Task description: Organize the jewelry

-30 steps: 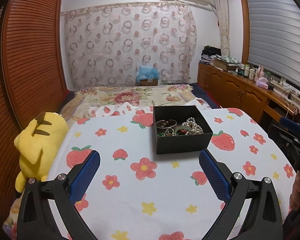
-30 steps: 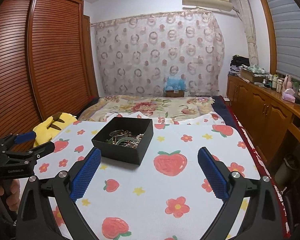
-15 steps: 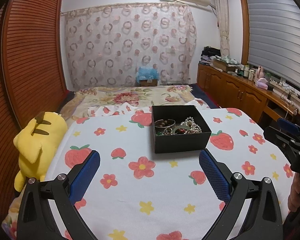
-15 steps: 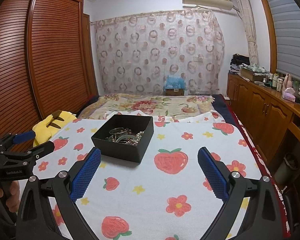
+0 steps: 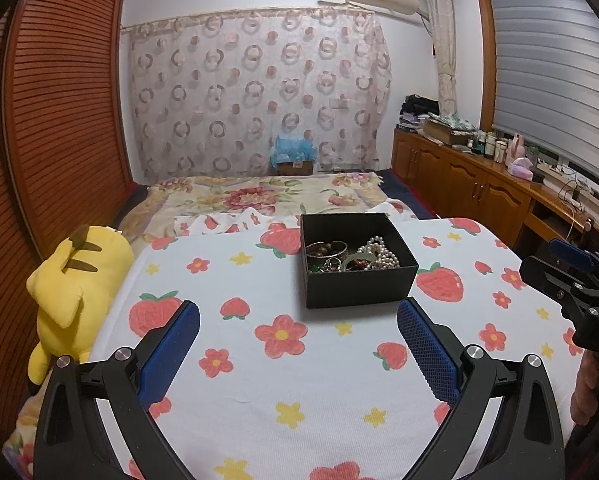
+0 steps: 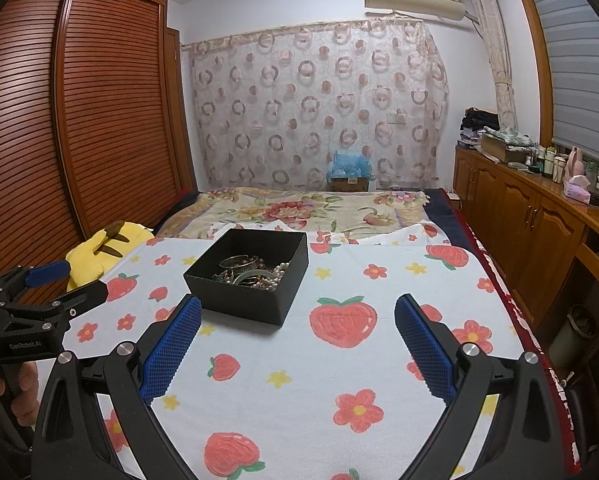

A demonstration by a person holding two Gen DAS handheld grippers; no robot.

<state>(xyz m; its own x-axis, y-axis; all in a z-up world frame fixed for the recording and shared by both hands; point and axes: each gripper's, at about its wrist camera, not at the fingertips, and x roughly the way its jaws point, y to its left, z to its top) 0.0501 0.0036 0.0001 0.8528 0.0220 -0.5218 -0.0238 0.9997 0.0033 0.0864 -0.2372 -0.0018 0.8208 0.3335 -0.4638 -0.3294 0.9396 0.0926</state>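
Two handheld black two-finger grippers with blue textured pads, both hovering over white strawberry-and-flower printed cloth (image 5: 259,380) spread on bed: left gripper (image 5: 298,344) with fingers spread wide apart, gripping nothing; right gripper (image 6: 297,340) likewise gaping wide, nothing between pads. One open black square cardboard box (image 5: 355,292), sitting on cloth just ahead of both grippers, slightly right of centre in left wrist view, left of centre in right wrist view. Contents lying heaped together inside box: white pearl bead strand (image 5: 381,250) toward right side, silver-toned metal bangle (image 5: 325,250) toward left, dark brown bead bracelet and green ring-shaped piece partly buried, smaller items too tangled to tell apart. No jewelry showing on cloth outside box. Scene fitting two stages alike: pieces jumbled in box awaiting sorting out, or pieces gathered back into box after handling; not settling which. For any work inside box, judged advisable: steadying box wall with one gripper while reaching in with the other; coming down from above, clear of rim; pinching one piece only, at an exposed loop rather than mid-heap; lifting slowly, watching for strands snagging and dragging neighbours. Yellow plush toy (image 5: 75,280) lying at left edge of bed, well clear of box.
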